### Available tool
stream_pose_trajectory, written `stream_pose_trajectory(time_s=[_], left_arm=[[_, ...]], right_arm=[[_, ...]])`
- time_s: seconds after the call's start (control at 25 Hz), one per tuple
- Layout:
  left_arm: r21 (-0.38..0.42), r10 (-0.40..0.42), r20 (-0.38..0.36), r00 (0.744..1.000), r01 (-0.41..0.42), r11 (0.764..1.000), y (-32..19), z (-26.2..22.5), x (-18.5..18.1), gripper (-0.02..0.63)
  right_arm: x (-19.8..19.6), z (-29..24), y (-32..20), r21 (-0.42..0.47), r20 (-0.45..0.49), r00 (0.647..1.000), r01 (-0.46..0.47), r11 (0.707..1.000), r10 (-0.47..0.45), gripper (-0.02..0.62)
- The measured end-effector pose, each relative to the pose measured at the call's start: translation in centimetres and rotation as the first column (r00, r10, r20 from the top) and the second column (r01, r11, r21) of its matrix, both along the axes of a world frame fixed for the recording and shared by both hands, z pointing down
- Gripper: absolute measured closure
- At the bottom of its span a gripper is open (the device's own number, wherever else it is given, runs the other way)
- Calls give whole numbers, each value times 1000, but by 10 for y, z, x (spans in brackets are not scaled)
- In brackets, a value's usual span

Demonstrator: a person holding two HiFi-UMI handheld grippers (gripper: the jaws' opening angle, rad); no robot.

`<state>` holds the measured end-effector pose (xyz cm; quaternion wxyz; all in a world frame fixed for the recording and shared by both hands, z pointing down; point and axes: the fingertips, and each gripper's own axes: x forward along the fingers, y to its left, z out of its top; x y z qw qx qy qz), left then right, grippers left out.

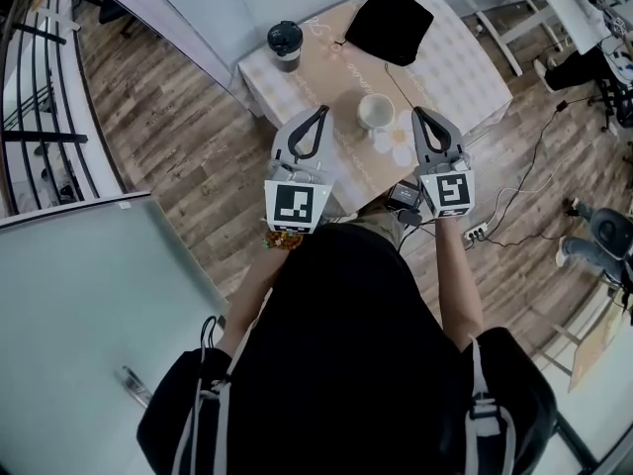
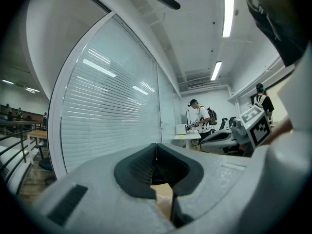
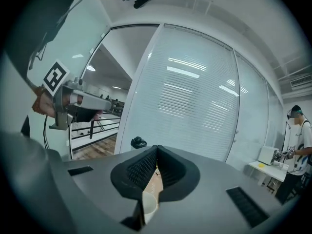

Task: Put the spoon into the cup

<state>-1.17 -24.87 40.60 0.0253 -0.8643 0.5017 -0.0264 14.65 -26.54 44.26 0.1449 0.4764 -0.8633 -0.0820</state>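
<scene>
I hold both claws up over the near edge of the worktop (image 1: 465, 67). My left claw (image 1: 321, 112) is pressed together at the tips with nothing between them, and its own view shows the same (image 2: 156, 145), with only a strip of brown sheet (image 2: 163, 199) below the meeting point. My right claw (image 1: 418, 113) is also closed tip to tip and empty (image 3: 157, 148).

The white cup (image 1: 376, 112) stands upright on the brown sheet, between my two claws and just beyond their tips. Its rim shows low in the gap under my right claw (image 3: 148, 206). I cannot make out the spoon in any view.

A dark lidded cup (image 1: 285, 44) stands at the far left corner. A black bag (image 1: 389, 24) lies at the far side, well apart from the white cup.
</scene>
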Motion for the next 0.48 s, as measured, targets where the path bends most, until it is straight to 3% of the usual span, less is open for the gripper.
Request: stream_pose_trajectory(time_s=[0.48], left_arm=[[-35,-25,-18,1000,25,999,0,13,-15,589]], right_arm=[[-6,67,-4,-135,-54,998,0,991,-8,588]])
